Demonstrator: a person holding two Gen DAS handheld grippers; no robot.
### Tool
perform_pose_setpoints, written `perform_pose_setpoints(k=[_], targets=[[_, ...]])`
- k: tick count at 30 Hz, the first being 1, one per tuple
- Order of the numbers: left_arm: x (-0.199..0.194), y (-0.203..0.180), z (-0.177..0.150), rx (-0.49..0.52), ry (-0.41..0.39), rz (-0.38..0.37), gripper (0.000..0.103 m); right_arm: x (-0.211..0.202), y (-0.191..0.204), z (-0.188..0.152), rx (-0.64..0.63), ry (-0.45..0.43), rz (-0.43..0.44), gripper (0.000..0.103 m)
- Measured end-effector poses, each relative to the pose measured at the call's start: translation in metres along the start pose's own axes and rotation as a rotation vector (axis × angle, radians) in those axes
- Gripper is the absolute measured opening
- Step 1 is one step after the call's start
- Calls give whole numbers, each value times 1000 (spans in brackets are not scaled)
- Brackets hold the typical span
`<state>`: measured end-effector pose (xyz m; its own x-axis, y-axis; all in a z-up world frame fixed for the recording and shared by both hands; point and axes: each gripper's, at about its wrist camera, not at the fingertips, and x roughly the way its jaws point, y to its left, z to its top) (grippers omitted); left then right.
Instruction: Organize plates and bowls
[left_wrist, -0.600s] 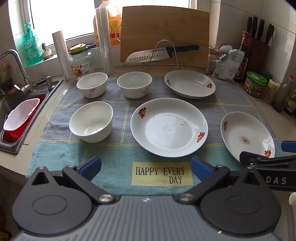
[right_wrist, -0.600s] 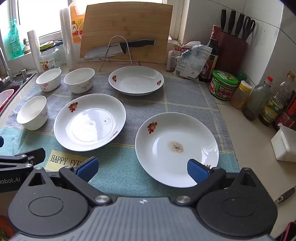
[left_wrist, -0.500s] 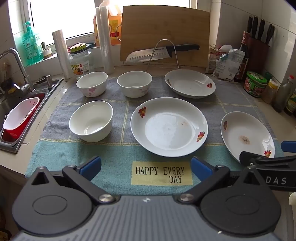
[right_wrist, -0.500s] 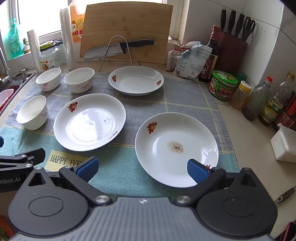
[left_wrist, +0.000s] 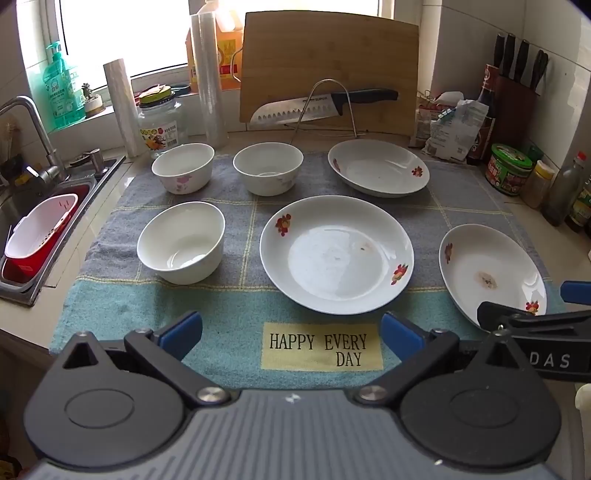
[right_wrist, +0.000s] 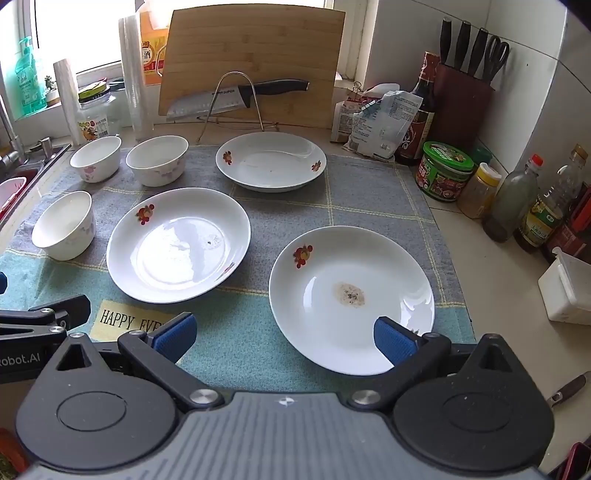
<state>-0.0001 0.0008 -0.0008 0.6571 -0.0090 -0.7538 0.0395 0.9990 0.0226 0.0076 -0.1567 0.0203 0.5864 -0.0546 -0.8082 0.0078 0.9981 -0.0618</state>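
Observation:
Three white flowered plates lie on a grey and teal mat (left_wrist: 236, 306): a middle plate (left_wrist: 336, 254), a far plate (left_wrist: 378, 168) and a right plate (left_wrist: 491, 273) with a brown stain. Three white bowls stand to the left: a near bowl (left_wrist: 181, 242) and two far bowls (left_wrist: 183, 168) (left_wrist: 267, 168). My left gripper (left_wrist: 291, 330) hovers open over the mat's front edge, nothing between its blue pads. My right gripper (right_wrist: 282, 334) is open above the near rim of the stained plate (right_wrist: 351, 299), not touching it.
A sink (left_wrist: 22, 229) with a red and white basket lies left of the mat. A cutting board (left_wrist: 328, 70) and a knife on a wire stand (left_wrist: 325, 105) are behind. Jars, bottles and a knife block (right_wrist: 461, 99) crowd the right counter, beside a white box (right_wrist: 567, 291).

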Motion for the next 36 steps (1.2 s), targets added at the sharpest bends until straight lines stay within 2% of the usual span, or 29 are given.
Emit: perform_pose_setpoints(k=[36], targets=[[1,-2,4,-2,7,-3,102,-1,1,6,-15,2,-26,103]])
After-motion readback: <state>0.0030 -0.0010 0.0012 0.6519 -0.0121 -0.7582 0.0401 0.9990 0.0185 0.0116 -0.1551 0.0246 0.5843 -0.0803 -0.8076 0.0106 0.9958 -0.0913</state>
